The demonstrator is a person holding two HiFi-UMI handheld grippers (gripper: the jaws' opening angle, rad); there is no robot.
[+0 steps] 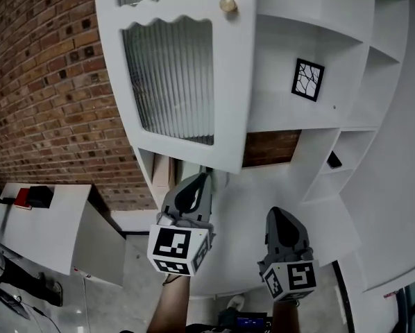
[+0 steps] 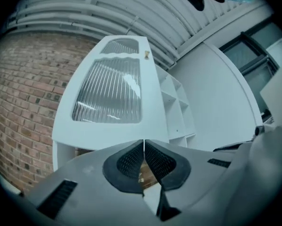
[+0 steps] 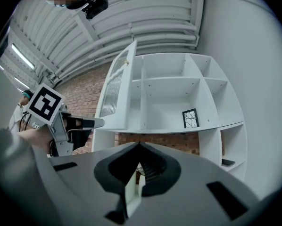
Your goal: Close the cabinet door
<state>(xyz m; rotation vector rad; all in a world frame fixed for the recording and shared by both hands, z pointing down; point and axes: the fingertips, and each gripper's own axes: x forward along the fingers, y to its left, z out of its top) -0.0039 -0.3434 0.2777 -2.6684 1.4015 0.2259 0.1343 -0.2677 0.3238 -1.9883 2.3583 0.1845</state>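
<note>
The print in view is the black-and-white square marker pattern on each gripper's cube, and a small framed picture (image 1: 308, 80) of black branching lines stands on a middle shelf. The cabinet door (image 1: 183, 75) is white, with a ribbed glass pane whose top edge is cut in a wave, a smaller ribbed pane above it and a round brass knob (image 1: 227, 5) near its right edge. It stands swung out from the left end of the white shelf unit (image 1: 374, 61), leaving the compartments behind it open. The left gripper (image 1: 202, 179) has its jaws pressed together on nothing, its tips right at the door's lower edge; whether they touch it cannot be told. The right gripper (image 1: 277, 215), jaws likewise together and empty, sits lower and to the right, well apart from the door. A brick wall (image 1: 48, 82) runs along the left just beside the door's left side. A low white table (image 1: 55, 220) with a red and black item (image 1: 32, 197) stands further left. A dark flat object (image 1: 334, 160) lies in a lower right compartment.
</note>
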